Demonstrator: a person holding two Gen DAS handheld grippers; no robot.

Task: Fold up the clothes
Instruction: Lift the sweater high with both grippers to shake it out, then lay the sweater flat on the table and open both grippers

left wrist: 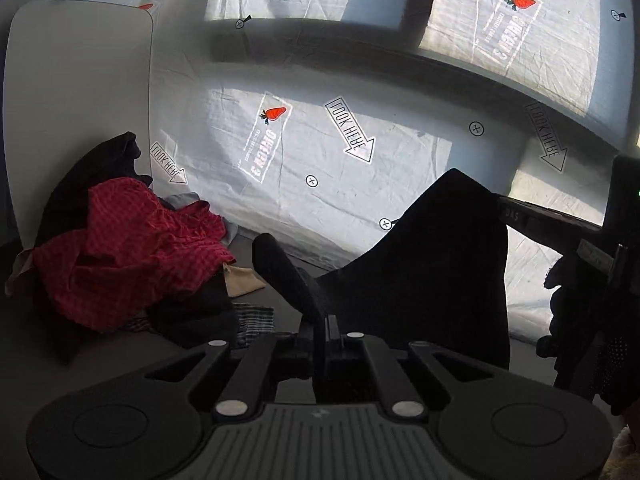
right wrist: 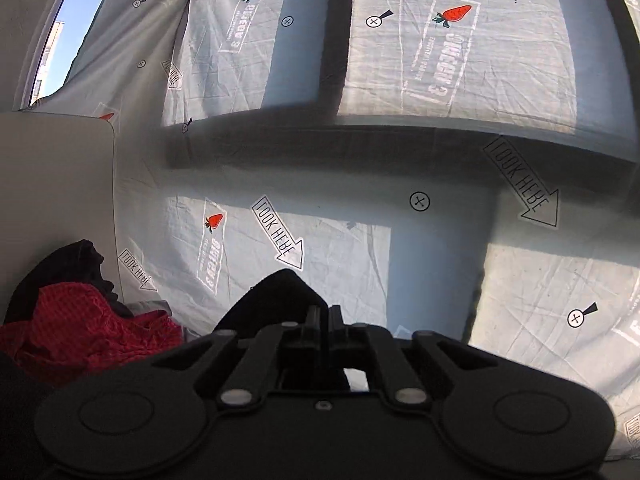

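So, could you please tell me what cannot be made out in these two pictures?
- Black garment: its type and lower edge, hidden behind the left gripper, left view.
- Right gripper pads: buried in black cloth, right view.
- Clothes under the red garment: covered, in shadow.

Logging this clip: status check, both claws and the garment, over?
Left claw shut on black garment; right claw shut on its other end. Garment held up between them. Red checked cloth pile to the left, apart.
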